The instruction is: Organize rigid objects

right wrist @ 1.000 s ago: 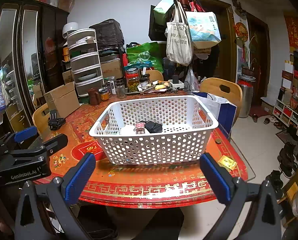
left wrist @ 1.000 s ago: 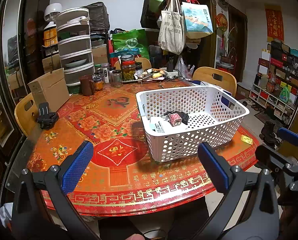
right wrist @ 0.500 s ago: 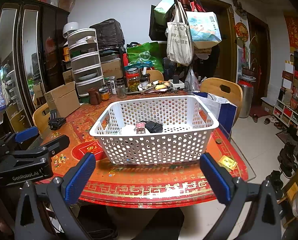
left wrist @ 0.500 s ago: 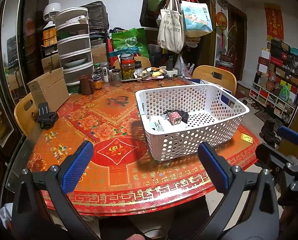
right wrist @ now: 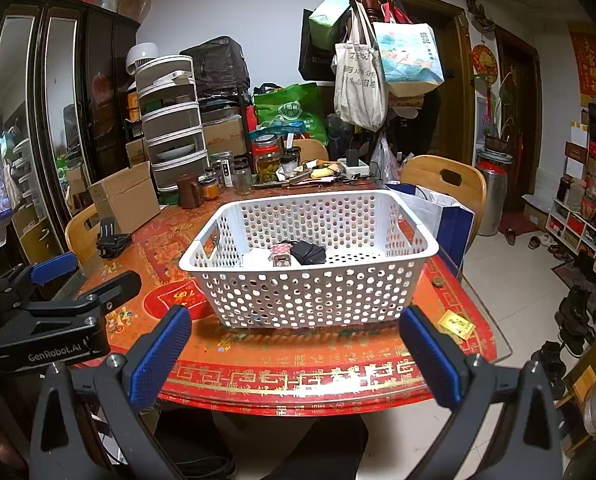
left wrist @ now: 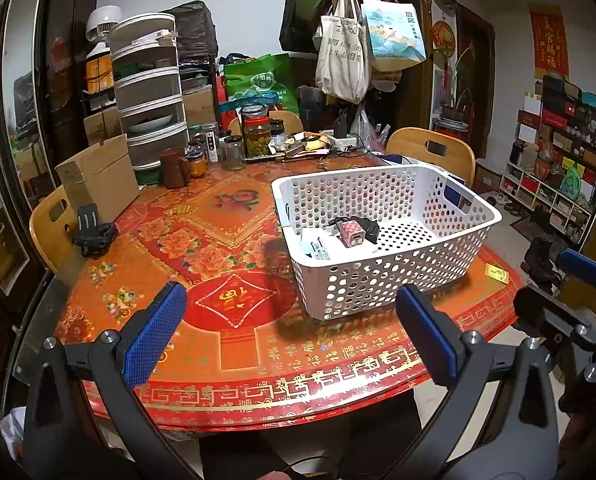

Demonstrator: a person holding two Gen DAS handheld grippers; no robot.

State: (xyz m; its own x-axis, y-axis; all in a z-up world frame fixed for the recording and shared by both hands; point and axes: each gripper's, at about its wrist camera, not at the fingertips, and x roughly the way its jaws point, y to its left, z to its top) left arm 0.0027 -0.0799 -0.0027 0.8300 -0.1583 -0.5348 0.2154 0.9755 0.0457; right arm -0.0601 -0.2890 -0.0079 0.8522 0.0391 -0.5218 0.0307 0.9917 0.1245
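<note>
While both claws hang off the near table edge, nothing gripped: left gripper [left wrist: 289, 332] spread wide, right gripper [right wrist: 295, 350] likewise. Basket [right wrist: 310, 296] at table centre-right, already holding a pink box [left wrist: 352, 234], black pouch [left wrist: 368, 228] and white packet [left wrist: 318, 246]. Seemingly well along; yellow card [right wrist: 456, 324] at basket's 4 o'clock, black clip [left wrist: 93, 232] at 9, perhaps left.

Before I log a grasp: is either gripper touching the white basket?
Apart. Each wrist view shows bare red tablecloth between the open left gripper or right gripper and the white basket.
</note>
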